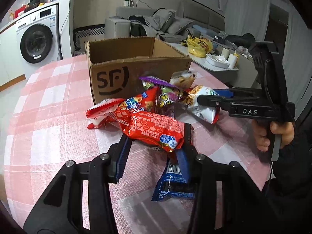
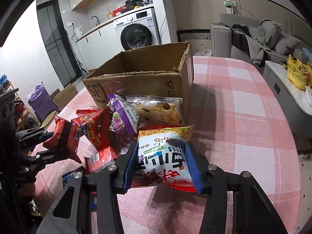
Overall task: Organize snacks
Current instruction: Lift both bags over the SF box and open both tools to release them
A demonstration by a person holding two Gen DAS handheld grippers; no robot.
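Observation:
My left gripper [image 1: 156, 138] is shut on a red snack packet [image 1: 154, 130], held just above the pink checked table. My right gripper [image 2: 161, 148] is shut on a white noodle snack bag [image 2: 161, 156], its blue pads pressing both sides. Each gripper shows in the other view: the right gripper [image 1: 206, 96] with its white bag [image 1: 202, 107], the left gripper [image 2: 58, 144] with its red packet [image 2: 64, 136]. An open SF cardboard box [image 1: 136, 66] [image 2: 140, 78] stands behind the pile. A purple packet [image 2: 122, 115], a clear biscuit packet [image 2: 158, 109] and another red packet [image 2: 97, 132] lie before it.
A blue packet [image 1: 173, 183] lies on the tablecloth [image 1: 48, 117] under my left gripper. A hand [image 1: 273, 134] holds the right gripper. Beyond the table are a washing machine [image 1: 37, 41], a sofa [image 1: 156, 23] and a side counter with a yellow bag [image 1: 197, 44].

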